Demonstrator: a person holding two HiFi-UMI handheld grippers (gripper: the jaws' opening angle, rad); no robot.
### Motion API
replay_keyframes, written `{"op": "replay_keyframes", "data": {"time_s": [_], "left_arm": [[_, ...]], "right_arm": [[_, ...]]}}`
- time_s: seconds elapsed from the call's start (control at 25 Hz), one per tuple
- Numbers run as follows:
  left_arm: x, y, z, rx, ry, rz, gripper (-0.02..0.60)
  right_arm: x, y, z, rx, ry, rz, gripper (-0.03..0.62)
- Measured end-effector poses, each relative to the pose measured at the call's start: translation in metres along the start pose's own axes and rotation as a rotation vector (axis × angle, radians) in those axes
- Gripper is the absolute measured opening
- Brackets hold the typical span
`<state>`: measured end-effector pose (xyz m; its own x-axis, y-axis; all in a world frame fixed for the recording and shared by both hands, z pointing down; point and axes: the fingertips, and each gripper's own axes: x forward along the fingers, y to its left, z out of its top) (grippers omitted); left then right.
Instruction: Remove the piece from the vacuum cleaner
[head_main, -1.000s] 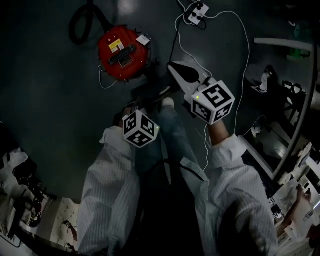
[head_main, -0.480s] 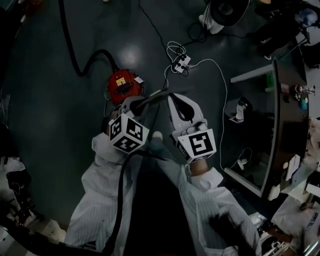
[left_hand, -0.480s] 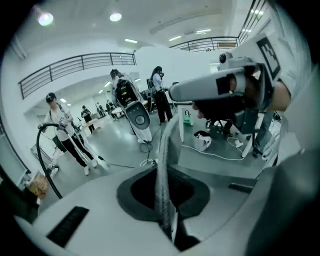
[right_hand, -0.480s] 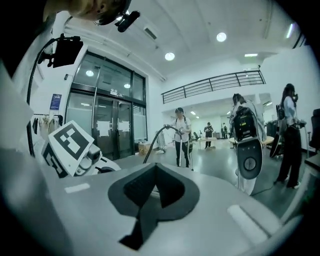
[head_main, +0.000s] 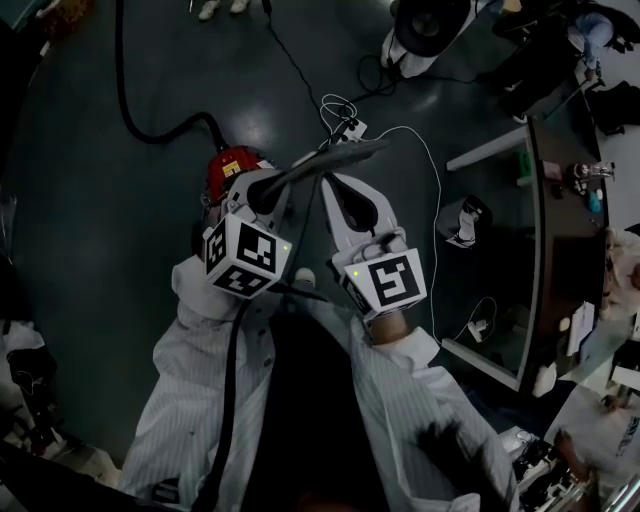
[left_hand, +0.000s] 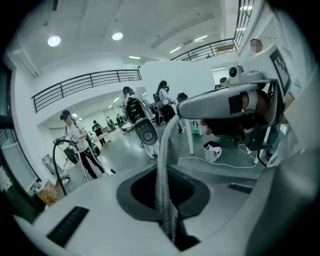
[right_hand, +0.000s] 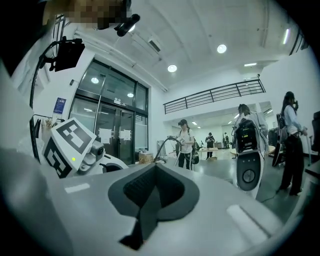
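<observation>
The red vacuum cleaner (head_main: 228, 162) stands on the dark floor, half hidden behind my left gripper (head_main: 258, 190). That gripper is shut on a long, thin grey piece (head_main: 330, 160), which reaches up and to the right above the vacuum. In the left gripper view the piece (left_hand: 167, 150) rises edge-on out of the shut left gripper (left_hand: 167, 202). My right gripper (head_main: 336, 188) is just right of the left one, under the piece, shut with nothing in it. The right gripper view shows the right gripper (right_hand: 150, 200) shut and bare, with the left gripper's cube (right_hand: 70, 145) beside it.
A black hose (head_main: 150, 130) runs from the vacuum to the top left. A power strip (head_main: 345, 128) with white cable lies beyond the grippers. A desk (head_main: 545, 210) stands at the right, a round robot base (head_main: 430, 25) at the top. People stand in the hall (right_hand: 186, 145).
The head view has pulled up and away from the floor. Both grippers have risen close together, and the left one now shows the grey piece held above the vacuum.
</observation>
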<state>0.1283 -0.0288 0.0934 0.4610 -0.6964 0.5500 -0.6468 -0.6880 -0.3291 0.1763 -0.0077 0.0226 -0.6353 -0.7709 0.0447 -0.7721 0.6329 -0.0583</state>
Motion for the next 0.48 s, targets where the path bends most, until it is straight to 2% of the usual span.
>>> {"op": "replay_keyframes", "data": {"time_s": [0.48], "left_arm": [[-0.005,-0.003,0.012,0.043,-0.014,-0.027,0.017]], "right_arm": [[0.006,0.0,0.004,-0.006,0.016,-0.005,0.0]]}}
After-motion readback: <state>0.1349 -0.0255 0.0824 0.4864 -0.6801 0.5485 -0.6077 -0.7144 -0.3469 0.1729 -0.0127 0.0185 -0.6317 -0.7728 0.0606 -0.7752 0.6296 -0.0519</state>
